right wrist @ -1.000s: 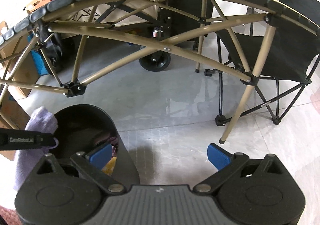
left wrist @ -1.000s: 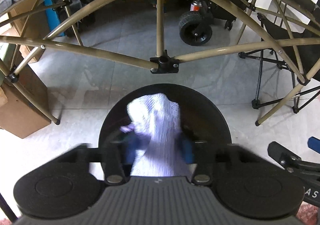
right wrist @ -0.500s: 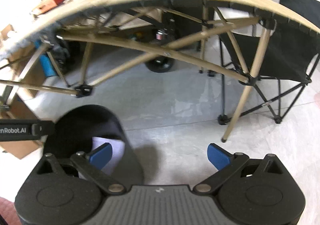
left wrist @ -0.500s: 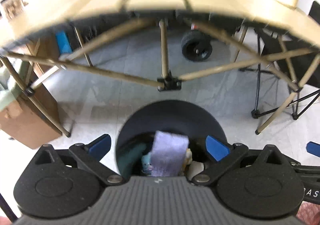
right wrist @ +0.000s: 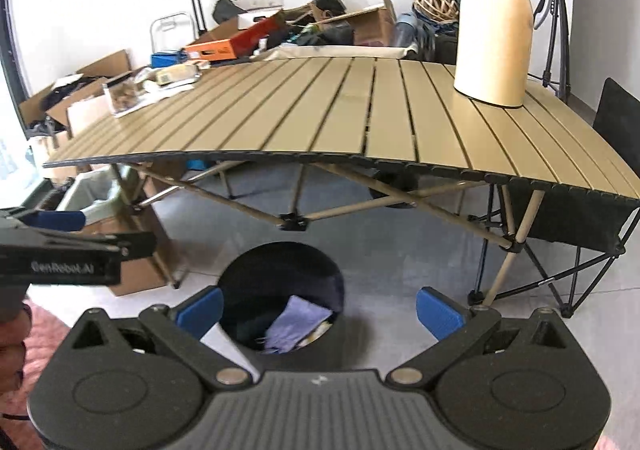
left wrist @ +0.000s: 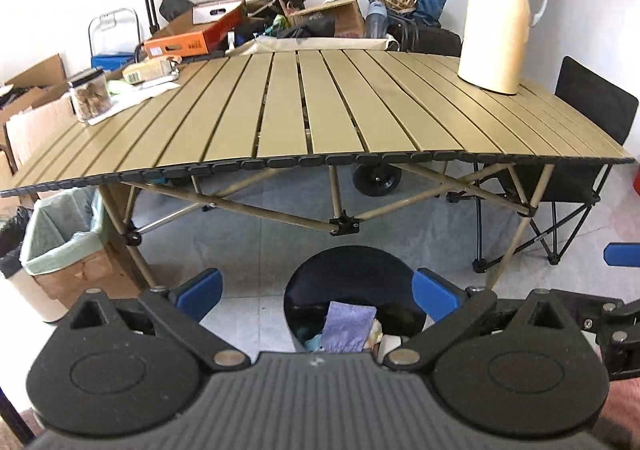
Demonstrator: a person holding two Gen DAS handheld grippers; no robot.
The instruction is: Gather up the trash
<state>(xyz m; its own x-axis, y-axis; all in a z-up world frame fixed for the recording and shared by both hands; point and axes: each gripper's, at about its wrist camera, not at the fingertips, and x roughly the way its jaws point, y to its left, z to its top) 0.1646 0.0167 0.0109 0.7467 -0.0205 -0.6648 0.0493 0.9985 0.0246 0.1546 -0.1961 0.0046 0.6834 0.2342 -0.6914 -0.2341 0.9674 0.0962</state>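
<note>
A black round trash bin (left wrist: 348,262) stands on the floor in front of the folding table; it also shows in the right wrist view (right wrist: 280,258). A pale purple cloth (left wrist: 346,326) lies inside it on other trash, seen too in the right wrist view (right wrist: 294,324). My left gripper (left wrist: 318,294) is open and empty, above the bin. My right gripper (right wrist: 320,312) is open and empty, above the bin's right side. The left gripper's body shows at the left of the right wrist view (right wrist: 60,254).
An olive slatted folding table (left wrist: 320,118) carries a cream thermos jug (left wrist: 500,18) at the right and a jar (left wrist: 90,98) with papers at the left. A lined cardboard box (left wrist: 68,246) sits left; a black folding chair (left wrist: 592,130) right. Clutter lines the wall.
The left gripper let go of the purple cloth, which now lies in the bin. Both grippers rose from below the tabletop to above its level.
</note>
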